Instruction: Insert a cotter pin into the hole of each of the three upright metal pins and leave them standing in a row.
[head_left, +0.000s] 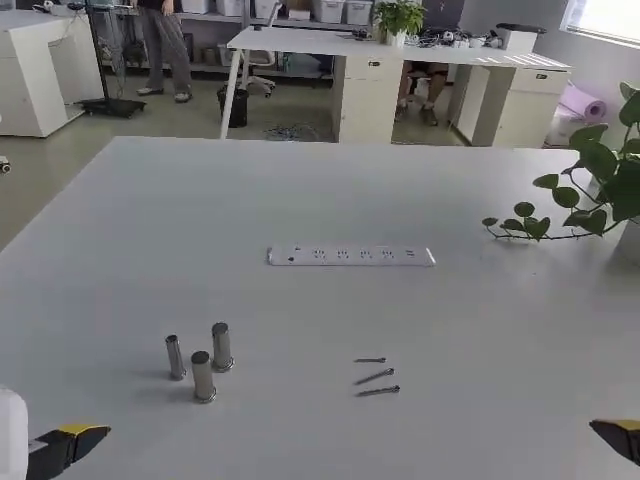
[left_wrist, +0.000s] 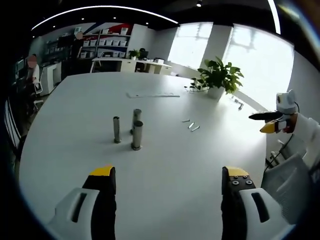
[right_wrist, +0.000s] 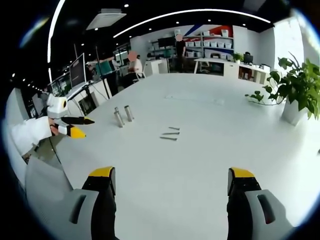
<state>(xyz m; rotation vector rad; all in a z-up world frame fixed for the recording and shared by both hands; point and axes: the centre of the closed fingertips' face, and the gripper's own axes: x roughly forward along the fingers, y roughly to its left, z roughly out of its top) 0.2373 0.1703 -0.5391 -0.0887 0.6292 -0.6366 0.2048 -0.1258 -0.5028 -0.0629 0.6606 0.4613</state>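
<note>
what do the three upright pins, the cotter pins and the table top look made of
Upright pins: probably steel, dull grey, with pale highlights down their sides. Cotter pins: thin grey metal wire by the look; too small to judge finish. Table top: matte white, perhaps laminate; soft shadows, no sharp reflections.

The three pins (head_left: 203, 376) are showing smooth grey metal that is catching a soft shine along their sides, and the thin cotter pins (head_left: 376, 376) are looking like bare steel wire, though they are too small to be sure. The table (head_left: 300, 190) is presenting a smooth matt white top, the power strip (head_left: 350, 256) is looking like white plastic, and the left gripper (left_wrist: 169, 172) and right gripper (right_wrist: 172, 174) are wearing white plastic shells with matt black jaws capped in yellow.
</note>
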